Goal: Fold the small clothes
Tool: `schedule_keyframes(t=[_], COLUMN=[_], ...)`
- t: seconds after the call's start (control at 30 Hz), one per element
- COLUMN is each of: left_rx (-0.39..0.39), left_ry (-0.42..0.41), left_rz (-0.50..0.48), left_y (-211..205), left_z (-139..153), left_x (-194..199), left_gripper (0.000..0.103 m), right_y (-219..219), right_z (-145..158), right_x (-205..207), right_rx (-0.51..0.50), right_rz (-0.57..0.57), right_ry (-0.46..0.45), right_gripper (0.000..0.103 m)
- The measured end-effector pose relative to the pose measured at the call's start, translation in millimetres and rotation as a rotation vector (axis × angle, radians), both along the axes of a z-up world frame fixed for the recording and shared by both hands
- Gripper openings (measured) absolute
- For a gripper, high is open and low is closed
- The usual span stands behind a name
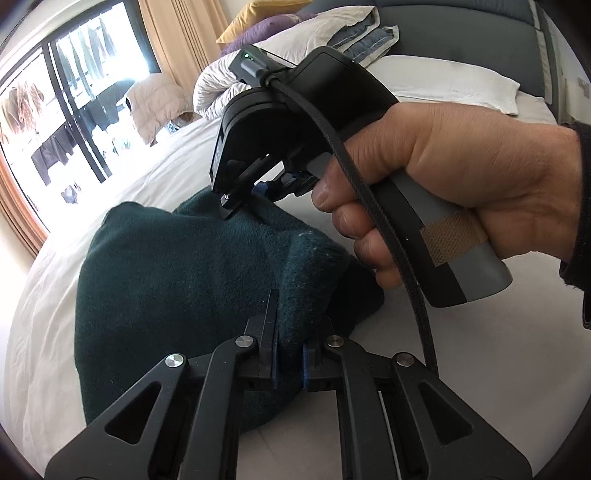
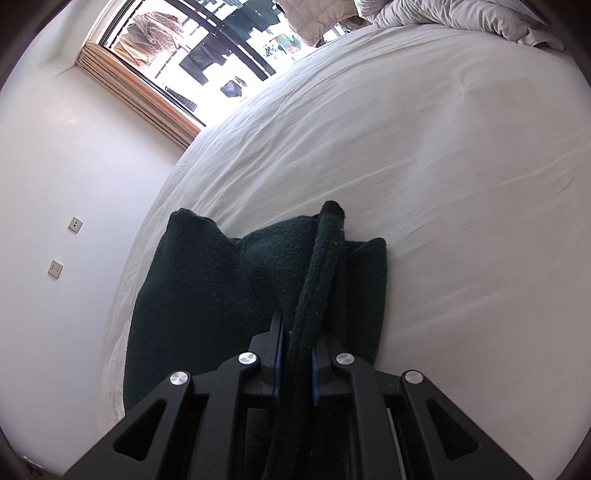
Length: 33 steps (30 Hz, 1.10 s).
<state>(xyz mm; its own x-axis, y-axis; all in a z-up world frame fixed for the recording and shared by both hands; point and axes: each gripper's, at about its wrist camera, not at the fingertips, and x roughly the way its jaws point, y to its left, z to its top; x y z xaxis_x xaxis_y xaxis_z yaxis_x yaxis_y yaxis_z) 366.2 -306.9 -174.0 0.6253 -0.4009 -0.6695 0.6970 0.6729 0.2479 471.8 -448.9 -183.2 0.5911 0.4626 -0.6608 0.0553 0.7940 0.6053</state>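
Observation:
A dark green knitted garment (image 1: 177,280) lies on the white bed sheet (image 1: 155,177). My left gripper (image 1: 290,354) is shut on a raised fold of it at the near edge. The right gripper (image 1: 240,199), held by a bare hand (image 1: 443,177), is shut on the garment's far edge, seen from the left wrist view. In the right wrist view the right gripper (image 2: 297,354) pinches a doubled edge of the garment (image 2: 207,280), which rises between the fingers; the rest lies bunched on the sheet (image 2: 443,184).
Pillows and folded bedding (image 1: 332,33) lie at the bed's head, with crumpled duvets (image 1: 159,99) beside a large window (image 1: 66,92). A white wall with two switch plates (image 2: 55,269) stands left of the bed. A black cable (image 1: 369,206) runs along the right gripper's handle.

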Motion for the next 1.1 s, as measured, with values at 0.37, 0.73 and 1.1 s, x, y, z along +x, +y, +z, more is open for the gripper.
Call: schedule_keyframes(t=[0.37, 0.73, 1.1], left_rx=[-0.189, -0.347, -0.219], left_ry=[0.128, 0.094, 0.195], left_rz=[0.035, 0.245, 0.27], left_y=[83.4, 187.4, 167.2], left_z=[21.5, 63.5, 18.1], left_x=[-26.6, 29.3, 86.7], left_gripper=[0.059, 0.058, 0.034], right_y=[-5.7, 27.0, 59.6], right_z=[6.4, 62.3, 5.6], right_x=[-3.6, -68.3, -82.0], right_rx=[0.014, 0.034, -0.009], right_rz=[-0.069, 0.024, 0.091], right_ry=[-0.022, -0.14, -0.042], right_gripper=[0.02, 0.033, 0.005])
